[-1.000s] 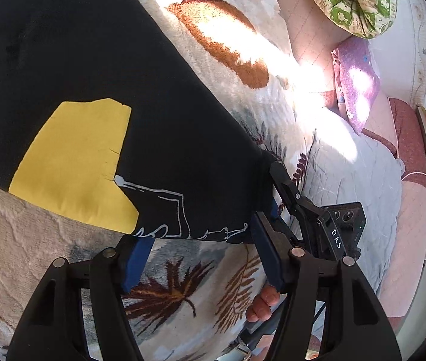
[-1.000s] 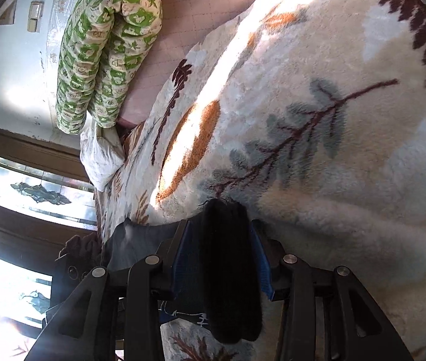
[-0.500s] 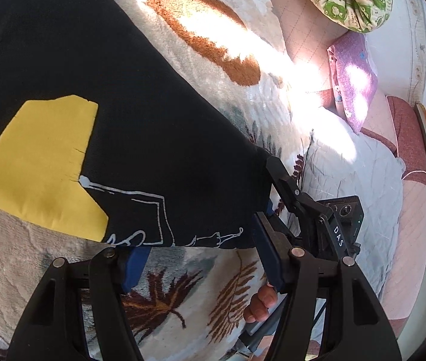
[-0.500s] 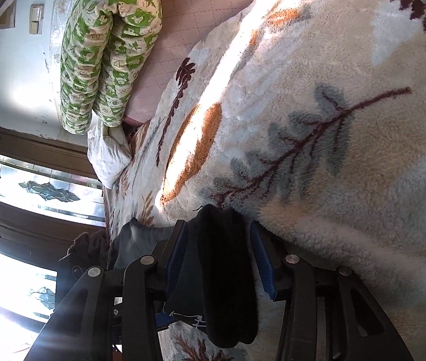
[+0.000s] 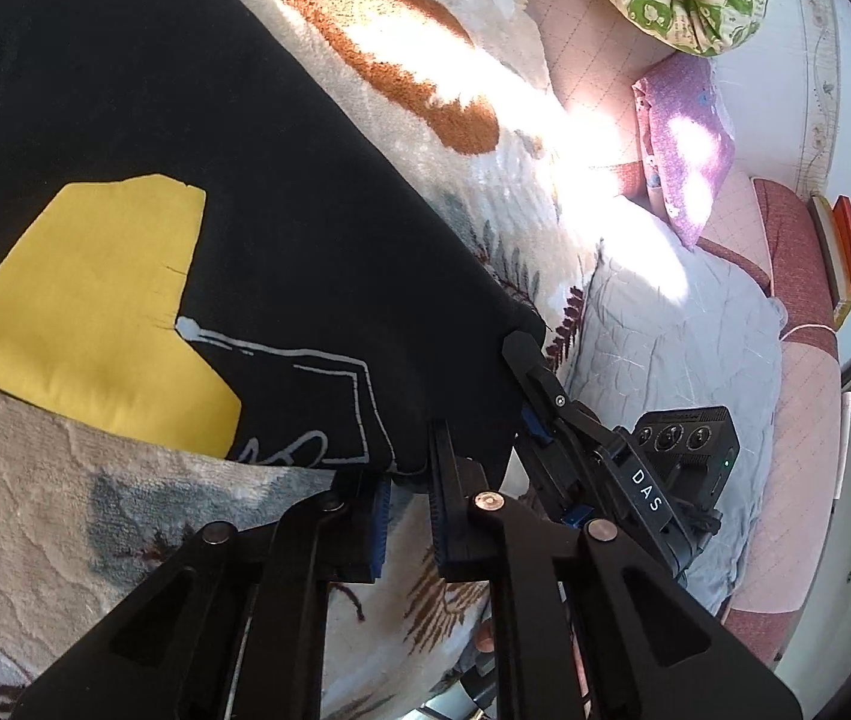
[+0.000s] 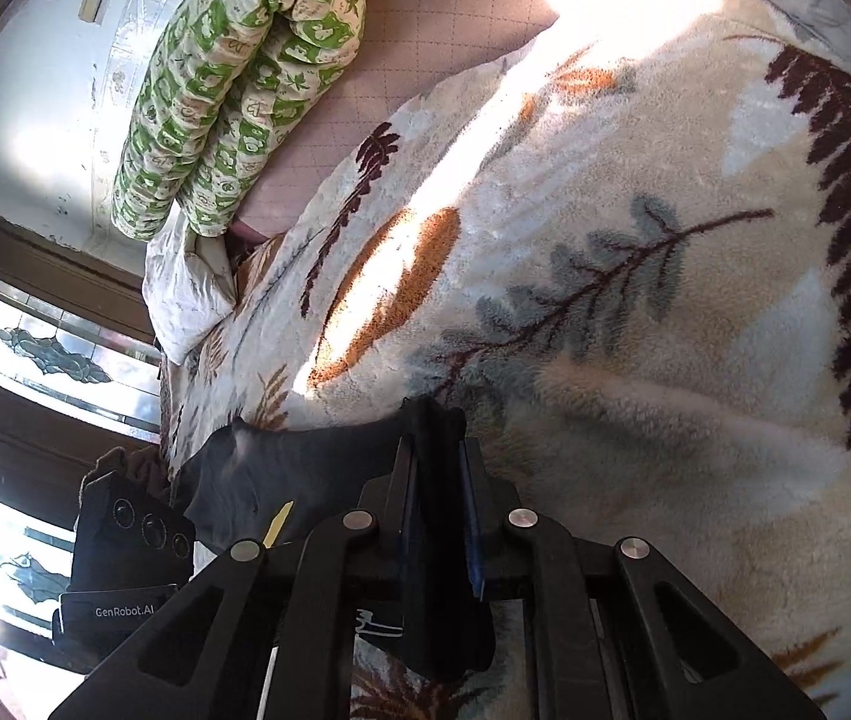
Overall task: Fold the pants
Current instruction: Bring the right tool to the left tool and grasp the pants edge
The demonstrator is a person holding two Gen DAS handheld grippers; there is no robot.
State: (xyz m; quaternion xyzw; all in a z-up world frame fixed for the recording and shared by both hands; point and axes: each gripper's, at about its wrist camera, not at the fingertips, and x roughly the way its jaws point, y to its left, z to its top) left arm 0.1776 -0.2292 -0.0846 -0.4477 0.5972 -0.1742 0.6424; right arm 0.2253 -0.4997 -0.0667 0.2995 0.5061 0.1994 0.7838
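Fingers of left gripper (image 5: 407, 516) pinched nearly together on the near hem of the black pants (image 5: 233, 192); fingers of right gripper (image 6: 434, 498) clamped on a bunched black corner of the same edge. Both holding cloth, side by side along that hem. Pants spread on leaf-print blanket (image 6: 635, 312), long axis running away and leftward from left gripper, yellow patch (image 5: 77, 300) up. Probably mid-fold: held edge to be carried over the far part. Open blanket ahead; green pillow (image 6: 239, 78) and grey cushion (image 5: 677, 324) well clear.
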